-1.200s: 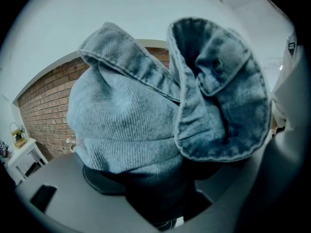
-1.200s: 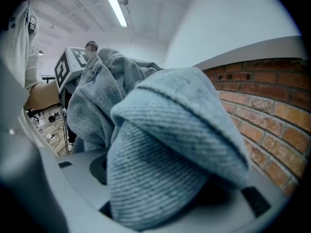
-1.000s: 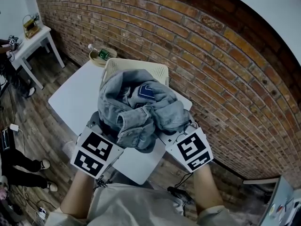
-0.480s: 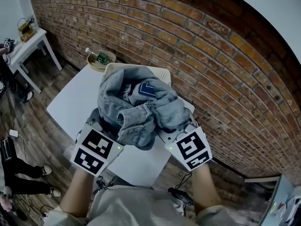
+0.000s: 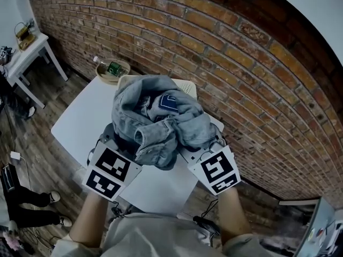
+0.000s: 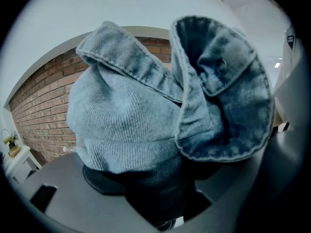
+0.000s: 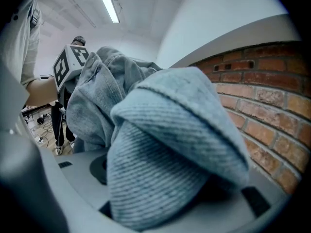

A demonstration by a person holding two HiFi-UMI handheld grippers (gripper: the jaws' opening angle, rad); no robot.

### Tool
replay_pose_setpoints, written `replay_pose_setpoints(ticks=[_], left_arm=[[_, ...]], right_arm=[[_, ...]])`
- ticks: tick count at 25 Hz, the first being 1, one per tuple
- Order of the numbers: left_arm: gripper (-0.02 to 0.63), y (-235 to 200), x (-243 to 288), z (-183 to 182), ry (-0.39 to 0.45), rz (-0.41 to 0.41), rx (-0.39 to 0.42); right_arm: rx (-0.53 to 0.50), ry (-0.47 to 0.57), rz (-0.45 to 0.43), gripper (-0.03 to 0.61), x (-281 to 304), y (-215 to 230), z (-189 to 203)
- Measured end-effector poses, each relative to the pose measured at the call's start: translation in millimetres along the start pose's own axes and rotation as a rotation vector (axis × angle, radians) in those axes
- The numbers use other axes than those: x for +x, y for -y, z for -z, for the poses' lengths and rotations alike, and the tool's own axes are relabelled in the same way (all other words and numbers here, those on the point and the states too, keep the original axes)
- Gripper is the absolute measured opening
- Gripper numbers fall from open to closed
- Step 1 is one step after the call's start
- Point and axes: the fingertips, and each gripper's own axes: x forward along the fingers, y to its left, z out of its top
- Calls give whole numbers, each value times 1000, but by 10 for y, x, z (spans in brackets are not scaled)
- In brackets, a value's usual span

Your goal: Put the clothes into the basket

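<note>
— Brick wall (image 5: 241, 63) ahead, white table (image 5: 80, 122) underneath. Where is the load?

— Up in the air. The bunched blue denim jacket (image 5: 158, 122) hangs between my two claws, above the table's near half. The white perforated plastic basket (image 5: 183, 84) shows just behind it, partly covered by it from where I look.

— Do you have it properly?

— My left claw (image 5: 107, 146) is clamped on a thick fold, with a collar or cuff flap standing up above it. My right claw (image 5: 203, 153) is clamped on a rolled wad of the same cloth. Both pairs of jaws are wedged partly apart by the denim packed between them.

— How will it behave?

— Soft and floppy, I judge, but bulky and fairly heavy for cloth. Loose ends will droop and could catch on the basket's rim. It is not slippery and there is nothing to break. Doubled folds and thick seams, low on each side, are the place to hold, which is about where I have it.
</note>
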Motion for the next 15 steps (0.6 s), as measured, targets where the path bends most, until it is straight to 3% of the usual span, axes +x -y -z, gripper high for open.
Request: replay_pose_setpoints(ticks=[15], left_arm=[[348, -529, 496, -6, -16, 39, 49]], right_arm=[[28, -4, 66, 247, 549, 386, 85]])
